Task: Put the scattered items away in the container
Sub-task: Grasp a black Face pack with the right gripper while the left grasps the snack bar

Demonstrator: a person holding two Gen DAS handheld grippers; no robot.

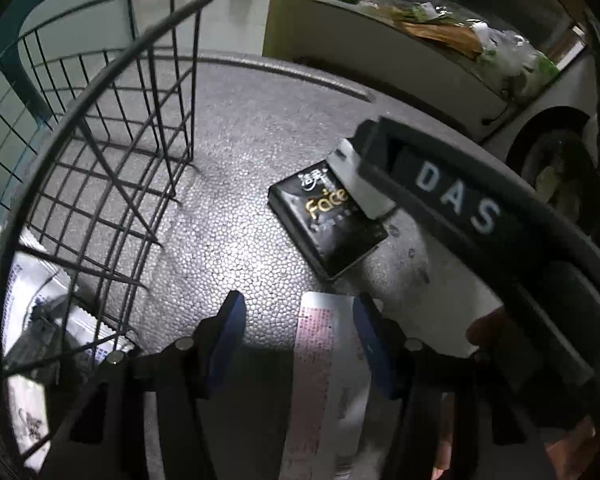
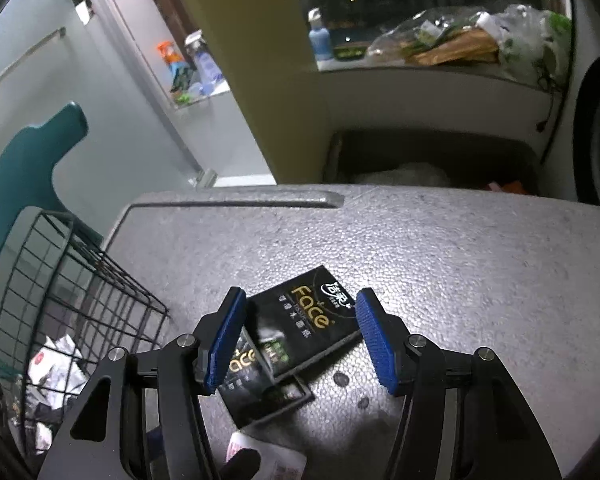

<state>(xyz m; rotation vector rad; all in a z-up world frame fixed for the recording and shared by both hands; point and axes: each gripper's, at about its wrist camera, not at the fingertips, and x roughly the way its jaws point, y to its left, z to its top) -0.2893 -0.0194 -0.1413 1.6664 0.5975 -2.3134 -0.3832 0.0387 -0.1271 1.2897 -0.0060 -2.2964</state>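
Observation:
A black tissue pack with gold "Face" lettering [image 2: 304, 320] [image 1: 328, 224] lies on the grey foam tabletop [image 2: 420, 260]. My right gripper [image 2: 300, 340] hovers over it, open, with a blue pad on either side and neither pressing. Beneath it shows a second dark pack or a reflection [image 2: 268, 392]; I cannot tell which. The right gripper's black frame marked DAS [image 1: 452, 196] crosses the left wrist view. My left gripper [image 1: 302, 336] is open over a white-and-pink packet [image 1: 320, 360] lying flat beside its right pad. The black wire basket [image 1: 100, 80] [image 2: 80, 280] stands at the left.
Several white packets [image 2: 56, 364] lie in the basket. A teal chair [image 2: 28, 168] stands behind the basket. Past the table's far edge are a dark bin [image 2: 420, 160] and a sill with plastic bags [image 2: 460, 48]. Open foam stretches to the right [image 2: 480, 300].

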